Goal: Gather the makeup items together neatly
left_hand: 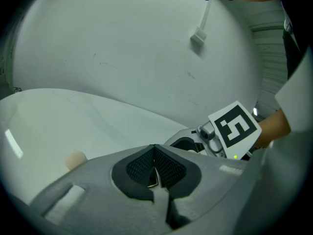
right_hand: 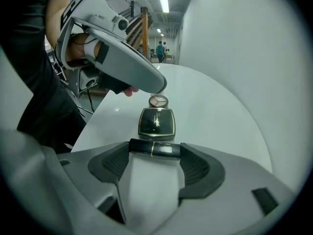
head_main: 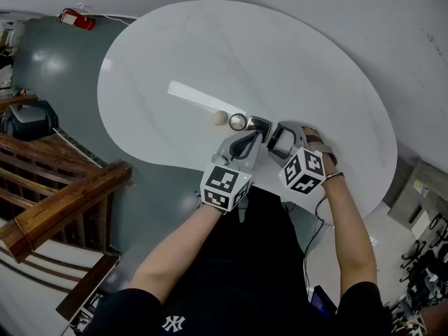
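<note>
On the white round table (head_main: 175,54) a beige sponge ball (head_main: 220,117), a round compact (head_main: 238,122) and a black square compact (head_main: 258,124) lie in a row near the front edge. My right gripper (right_hand: 154,154) is shut on a black lipstick tube (right_hand: 152,149), held crosswise just behind the square compact (right_hand: 156,121) and the round compact (right_hand: 158,101). In the head view it (head_main: 278,137) sits right of the row. My left gripper (left_hand: 155,151) is shut with nothing in it and hovers (head_main: 246,140) close above the compacts. The sponge ball (left_hand: 75,159) shows to its left.
The table's front edge runs right under both grippers, against the person's body. A wooden railing (head_main: 63,201) and a red fire extinguisher (head_main: 77,19) stand on the floor to the left. The left gripper (right_hand: 117,62) hangs over the compacts in the right gripper view.
</note>
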Demonstrator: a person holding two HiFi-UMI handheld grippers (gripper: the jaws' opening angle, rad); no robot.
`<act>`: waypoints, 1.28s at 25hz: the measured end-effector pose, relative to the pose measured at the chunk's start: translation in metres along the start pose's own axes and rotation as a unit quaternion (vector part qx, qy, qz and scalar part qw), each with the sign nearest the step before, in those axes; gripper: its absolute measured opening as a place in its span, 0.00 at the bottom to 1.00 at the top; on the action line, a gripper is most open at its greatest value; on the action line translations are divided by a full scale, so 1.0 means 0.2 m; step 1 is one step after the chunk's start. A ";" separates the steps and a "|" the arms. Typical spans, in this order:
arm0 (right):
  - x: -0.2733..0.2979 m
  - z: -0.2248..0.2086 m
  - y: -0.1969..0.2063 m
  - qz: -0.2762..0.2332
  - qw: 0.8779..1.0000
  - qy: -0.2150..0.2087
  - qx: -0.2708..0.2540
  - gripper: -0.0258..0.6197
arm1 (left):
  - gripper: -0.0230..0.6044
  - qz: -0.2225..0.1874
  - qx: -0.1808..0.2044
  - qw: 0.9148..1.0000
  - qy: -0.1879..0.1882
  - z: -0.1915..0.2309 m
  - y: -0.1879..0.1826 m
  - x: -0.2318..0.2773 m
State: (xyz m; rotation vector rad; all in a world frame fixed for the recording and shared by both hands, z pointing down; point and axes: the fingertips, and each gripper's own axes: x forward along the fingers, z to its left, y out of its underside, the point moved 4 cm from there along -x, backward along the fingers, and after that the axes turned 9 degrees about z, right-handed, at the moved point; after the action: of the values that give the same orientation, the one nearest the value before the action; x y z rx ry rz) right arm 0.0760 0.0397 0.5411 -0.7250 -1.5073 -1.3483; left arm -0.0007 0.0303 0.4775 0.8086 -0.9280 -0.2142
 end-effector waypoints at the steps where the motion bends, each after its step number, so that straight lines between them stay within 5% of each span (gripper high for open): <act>1: 0.01 0.00 0.00 0.001 1.000 -0.004 -0.006 0.56 | 0.05 0.000 -0.001 1.000 -0.002 0.00 0.00 0.00; 18: 0.05 -0.01 -0.02 0.014 0.998 -0.048 -0.036 0.57 | 0.05 -0.003 -0.010 1.000 -0.012 0.03 -0.02 0.00; 26: -0.11 -0.02 0.00 -0.003 1.000 -0.026 0.012 0.56 | 0.05 -0.002 -0.002 1.000 -0.009 0.00 -0.03 -0.02; 32: -0.23 -0.01 -0.07 -0.044 0.996 0.040 0.070 0.31 | 0.05 0.001 0.012 1.000 0.003 -0.04 -0.03 -0.06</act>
State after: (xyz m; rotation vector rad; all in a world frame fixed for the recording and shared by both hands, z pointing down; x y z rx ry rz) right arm 0.0813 0.0418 0.4936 -0.5170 -1.5675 -1.3061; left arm -0.0009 0.0357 0.4636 0.8299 -0.9276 -0.2007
